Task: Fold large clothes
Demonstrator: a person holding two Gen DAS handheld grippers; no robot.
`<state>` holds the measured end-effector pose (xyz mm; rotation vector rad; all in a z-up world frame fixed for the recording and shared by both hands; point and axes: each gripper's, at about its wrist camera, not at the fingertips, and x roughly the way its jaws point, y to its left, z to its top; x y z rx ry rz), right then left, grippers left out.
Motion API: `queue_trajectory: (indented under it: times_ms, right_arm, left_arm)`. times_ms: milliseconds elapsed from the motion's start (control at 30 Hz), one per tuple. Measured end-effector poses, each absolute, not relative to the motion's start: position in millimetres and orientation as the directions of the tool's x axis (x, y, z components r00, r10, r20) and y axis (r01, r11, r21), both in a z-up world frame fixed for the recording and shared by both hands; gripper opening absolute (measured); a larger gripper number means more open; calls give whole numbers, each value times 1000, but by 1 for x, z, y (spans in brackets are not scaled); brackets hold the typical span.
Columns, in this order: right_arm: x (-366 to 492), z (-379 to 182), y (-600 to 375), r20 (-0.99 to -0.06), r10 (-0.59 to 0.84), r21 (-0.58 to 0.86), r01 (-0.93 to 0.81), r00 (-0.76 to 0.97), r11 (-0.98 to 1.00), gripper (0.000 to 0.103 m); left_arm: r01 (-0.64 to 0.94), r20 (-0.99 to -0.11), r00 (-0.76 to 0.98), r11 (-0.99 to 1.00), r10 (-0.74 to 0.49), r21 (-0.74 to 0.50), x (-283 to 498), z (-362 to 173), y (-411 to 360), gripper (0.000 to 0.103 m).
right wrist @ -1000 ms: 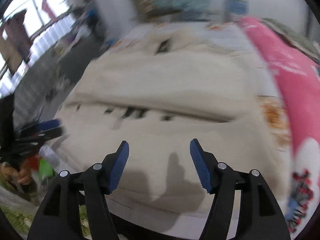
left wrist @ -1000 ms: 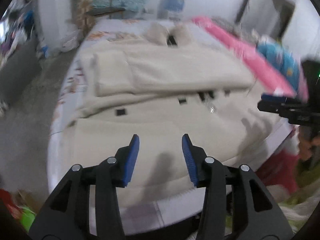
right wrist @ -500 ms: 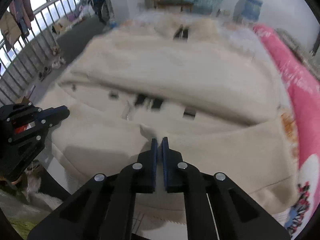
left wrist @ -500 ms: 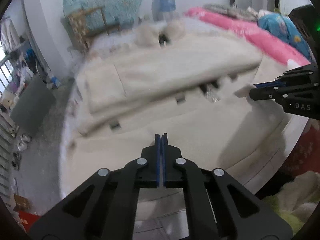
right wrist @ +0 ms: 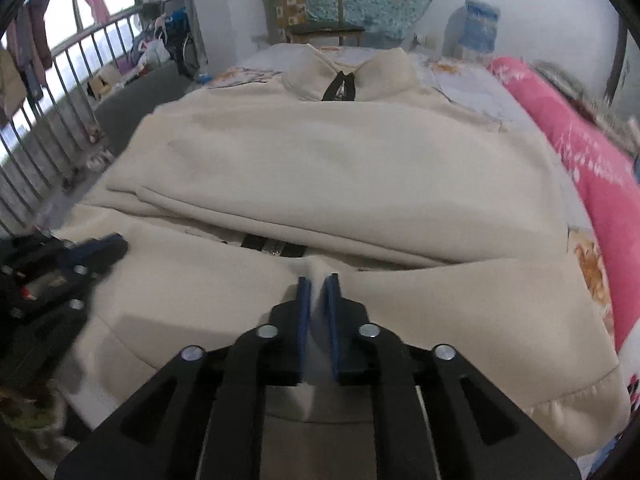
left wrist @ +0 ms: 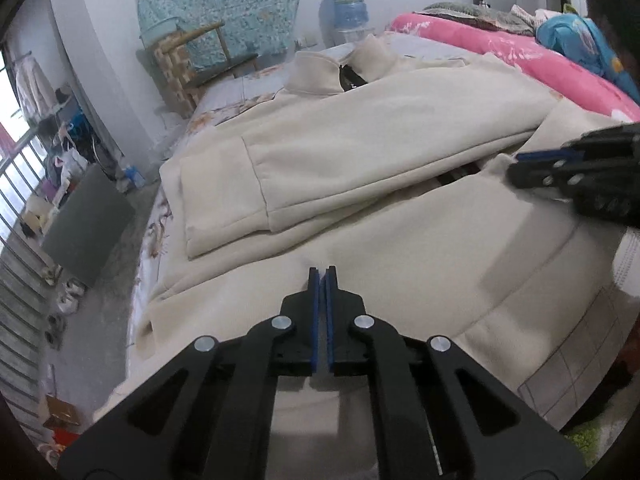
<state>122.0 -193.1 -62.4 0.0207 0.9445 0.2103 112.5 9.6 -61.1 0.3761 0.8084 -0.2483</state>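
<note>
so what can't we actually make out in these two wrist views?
- Left wrist view: whether the left tongs pinch any fabric of the cream jacket; the shut pads hide the contact.
- Right wrist view: the jacket's near hem, covered by the right tongs, which grip a raised fold.
- Right wrist view: the left tongs at the left edge are blurred and cut off.
- Both views: the zipper mostly lies under the folded-over sleeve.

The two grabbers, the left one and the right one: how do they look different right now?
The left gripper has its jaws pressed nearly flat together; the right gripper shows a wider gap, with a ridge of the cream jacket pinched in it. The left's tips pinch only a small pucker; the right's bunch up more cloth. Both are black with blue pads and point down at the jacket's near part.
</note>
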Motion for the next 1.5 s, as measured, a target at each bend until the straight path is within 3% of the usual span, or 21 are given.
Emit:
queue_trajectory:
  times_ms: [67, 200, 300, 367, 400, 467, 533, 700, 800, 867, 933, 1067, 1133, 1167, 1300, 1433, 1500]
  right_arm:
    - [117, -51, -215, -790, 207, 166, -124, 578, 978, 30]
    - [95, -26, -280, -760, -5, 56, 73, 650, 996, 46]
    - [91, -28, -315, -772, -154, -46, 187, 617, 981, 47]
    - [93, -38, -326, -794, -173, -76, 187, 583, 979, 47]
    - [94, -43, -326, -802, -167, -80, 174, 573, 981, 46]
    - [92, -46, -321, -805, -156, -86, 148, 573, 985, 16]
    - [86, -37, -314, -777, -166, -92, 152, 607, 984, 7]
    - [74, -17, -326, -701, -193, -31, 241, 687, 970, 4]
    - [87, -40, -349, -726, -300, -109, 327, 619, 939, 4]
    - [92, -56, -371, -784, -258, -39, 370, 565, 928, 4]
    - [85, -48, -377, -783, -225, 27, 393, 579, 919, 4]
    - [72, -17, -350, -722, -114, 94, 260, 682, 961, 10]
    - [73, -8, -317, -708, 22, 142, 112, 706, 984, 32]
    - [76, -9, -298, -711, 103, 166, 25, 695, 986, 35]
    - [77, -20, -226, -738, 304, 195, -241, 602, 951, 35]
    - [73, -37, -184, -787, 346, 153, -383, 510, 911, 35]
    - [73, -45, -173, -805, 340, 135, -408, 487, 903, 35]
  left_arm:
    - [354, -743, 664, 909, -80, 219, 112, -61, 12, 5]
    - [362, -750, 654, 911, -97, 198, 114, -61, 16, 6]
    - [370, -750, 652, 910, -111, 186, 115, -60, 17, 6]
    - [376, -748, 653, 907, -115, 188, 114, -61, 17, 6]
    - [379, -747, 655, 906, -117, 191, 114, -61, 17, 6]
    - [382, -745, 657, 904, -118, 193, 114, -61, 17, 6]
    - [385, -741, 660, 903, -124, 192, 113, -61, 18, 6]
    - [394, -753, 636, 910, -168, 130, 117, -60, 25, 6]
    - [389, -758, 619, 918, -206, 69, 121, -59, 31, 6]
    - [389, -760, 611, 920, -223, 42, 122, -59, 34, 6]
    - [396, -762, 604, 918, -233, 33, 123, -59, 35, 7]
    - [401, -765, 592, 916, -256, 4, 124, -59, 37, 8]
    - [395, -764, 588, 919, -265, -15, 124, -55, 41, 11]
    - [390, -752, 599, 921, -274, -24, 122, -49, 44, 13]
    - [449, -700, 605, 889, -379, -94, 102, -23, 49, 16]
    - [548, -707, 504, 816, -497, -184, 79, -22, 40, 16]
    - [547, -742, 478, 820, -470, -166, 74, -37, 32, 16]
